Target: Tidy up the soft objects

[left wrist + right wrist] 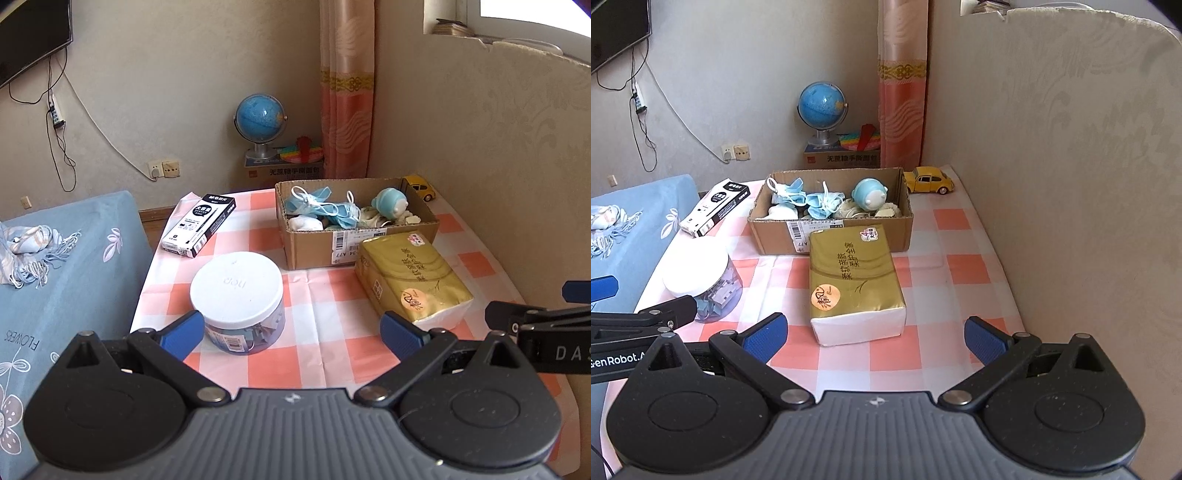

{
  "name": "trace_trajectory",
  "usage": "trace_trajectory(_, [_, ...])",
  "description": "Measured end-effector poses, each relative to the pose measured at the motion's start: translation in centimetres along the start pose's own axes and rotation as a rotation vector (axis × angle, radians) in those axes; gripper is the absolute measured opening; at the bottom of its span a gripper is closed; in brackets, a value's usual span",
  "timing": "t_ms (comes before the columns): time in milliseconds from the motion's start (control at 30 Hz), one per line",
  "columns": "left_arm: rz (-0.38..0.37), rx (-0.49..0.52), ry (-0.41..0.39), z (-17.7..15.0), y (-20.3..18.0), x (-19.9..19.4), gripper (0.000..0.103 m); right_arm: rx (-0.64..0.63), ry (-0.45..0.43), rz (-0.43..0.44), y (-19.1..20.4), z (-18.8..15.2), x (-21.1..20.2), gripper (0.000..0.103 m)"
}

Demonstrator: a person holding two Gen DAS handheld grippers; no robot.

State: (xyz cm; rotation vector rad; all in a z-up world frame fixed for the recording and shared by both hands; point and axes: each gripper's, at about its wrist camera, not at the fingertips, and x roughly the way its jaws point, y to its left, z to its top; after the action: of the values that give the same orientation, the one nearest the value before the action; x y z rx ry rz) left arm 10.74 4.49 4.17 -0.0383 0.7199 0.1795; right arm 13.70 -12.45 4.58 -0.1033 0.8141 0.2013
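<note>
Tissue pack (855, 280) lies just beyond spread right tongs (875, 338).

Left gripper (291, 334): jaws spread wide, holding nothing. Right gripper (875, 338): jaws spread wide, holding nothing, alongside.

One cardboard box (831, 230), one tissue pack (855, 280), one jar (238, 301), one pen box (199, 225), one toy car (929, 180), one globe (822, 103).
</note>
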Motion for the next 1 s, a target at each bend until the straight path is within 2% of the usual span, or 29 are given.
trace_trajectory(1000, [-0.010,0.013,-0.010,1.2,-0.4,0.5,0.101,0.013,-0.022,-0.013,-0.4,0.9,0.2,0.103])
